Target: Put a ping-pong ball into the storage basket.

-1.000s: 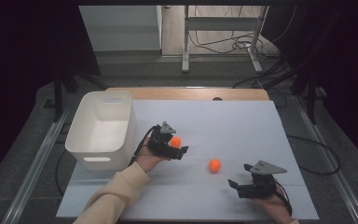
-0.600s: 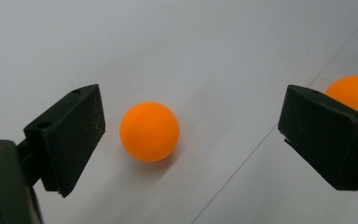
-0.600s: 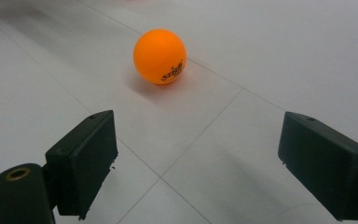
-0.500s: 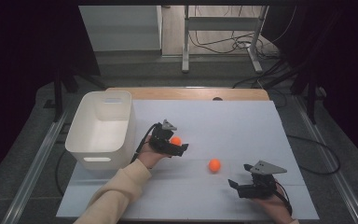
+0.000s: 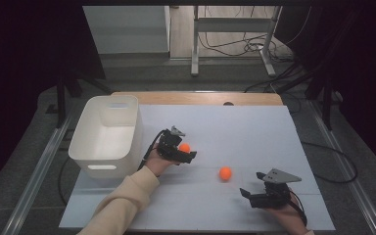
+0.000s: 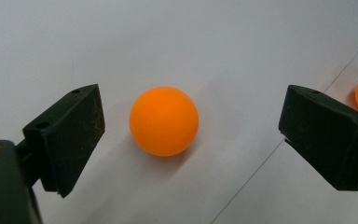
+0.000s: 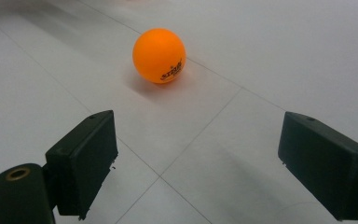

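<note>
Your left claw [image 6: 191,135] stands wide, its jaws flanking the near orange ball [image 6: 164,120] without touching it. Your right claw [image 7: 200,163] is equally wide and empty, aimed at the second ball [image 7: 159,55] ahead of it. Both hands rest low over the counter [image 5: 254,127]; the white bin [image 5: 105,134] borders your left.

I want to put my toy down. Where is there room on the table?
The far right of the white table is bare, beyond both orange balls. The near strip between the hand-held grippers is free too. By the white bin it's crowded.
</note>
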The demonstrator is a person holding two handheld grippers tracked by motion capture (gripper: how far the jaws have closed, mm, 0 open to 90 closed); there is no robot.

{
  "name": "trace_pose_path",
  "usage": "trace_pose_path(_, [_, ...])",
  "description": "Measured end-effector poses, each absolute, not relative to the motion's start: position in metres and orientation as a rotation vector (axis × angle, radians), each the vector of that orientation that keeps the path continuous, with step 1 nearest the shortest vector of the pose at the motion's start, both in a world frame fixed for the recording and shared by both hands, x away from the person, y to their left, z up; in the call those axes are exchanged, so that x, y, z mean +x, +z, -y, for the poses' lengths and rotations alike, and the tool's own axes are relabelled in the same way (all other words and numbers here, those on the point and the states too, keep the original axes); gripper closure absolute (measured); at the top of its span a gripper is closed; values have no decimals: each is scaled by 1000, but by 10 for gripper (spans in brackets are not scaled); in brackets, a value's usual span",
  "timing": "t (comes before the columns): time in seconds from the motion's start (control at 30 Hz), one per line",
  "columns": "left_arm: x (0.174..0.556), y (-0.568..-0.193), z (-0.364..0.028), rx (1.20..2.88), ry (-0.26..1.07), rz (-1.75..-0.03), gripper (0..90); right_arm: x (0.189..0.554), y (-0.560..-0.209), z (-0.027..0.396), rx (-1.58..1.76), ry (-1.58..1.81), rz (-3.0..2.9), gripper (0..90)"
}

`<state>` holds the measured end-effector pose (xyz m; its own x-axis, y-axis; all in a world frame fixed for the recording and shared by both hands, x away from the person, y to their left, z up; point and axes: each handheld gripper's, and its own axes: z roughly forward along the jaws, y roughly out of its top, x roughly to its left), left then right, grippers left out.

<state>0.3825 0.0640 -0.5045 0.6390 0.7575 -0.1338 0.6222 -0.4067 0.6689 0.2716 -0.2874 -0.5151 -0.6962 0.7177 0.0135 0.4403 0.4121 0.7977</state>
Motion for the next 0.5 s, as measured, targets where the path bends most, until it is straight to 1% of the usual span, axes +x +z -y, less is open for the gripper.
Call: trace_pose_path(0.5, [388,-512,-66,2179,230,-1092,94,271,-515,288,1002,1171,-2340,122])
